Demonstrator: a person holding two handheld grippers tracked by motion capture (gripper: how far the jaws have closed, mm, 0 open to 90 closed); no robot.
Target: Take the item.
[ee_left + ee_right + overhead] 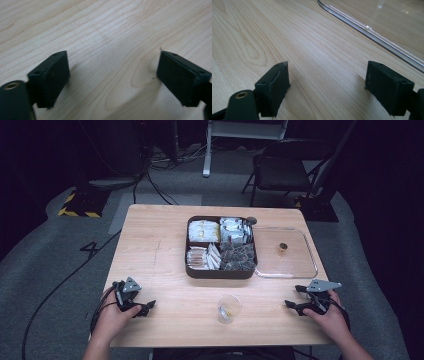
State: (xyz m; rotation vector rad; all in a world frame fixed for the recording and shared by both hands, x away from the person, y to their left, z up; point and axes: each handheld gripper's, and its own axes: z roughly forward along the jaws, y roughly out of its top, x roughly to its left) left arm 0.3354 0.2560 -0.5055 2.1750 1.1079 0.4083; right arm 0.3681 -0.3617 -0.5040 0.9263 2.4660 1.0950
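My left gripper [146, 308] rests low over the wooden table [150, 245] near its front left corner, held in a hand. In the left gripper view the left gripper [113, 75] stands open, with bare wood between its jaws. My right gripper [294, 296] sits near the front right corner. In the right gripper view the right gripper [327, 87] is open too, nothing between the jaws. A small clear cup [229, 308] with something yellowish inside stands at the front middle, between the two grippers and apart from both.
A dark box [221, 273] with compartments of wrapped packets sits at the table's middle. Beside it on the right lies a clear lid [312, 265] with a small brown item [283, 248] on it; the lid's rim [372, 35] runs just ahead of the right jaws. A folding chair [282, 170] stands behind the table.
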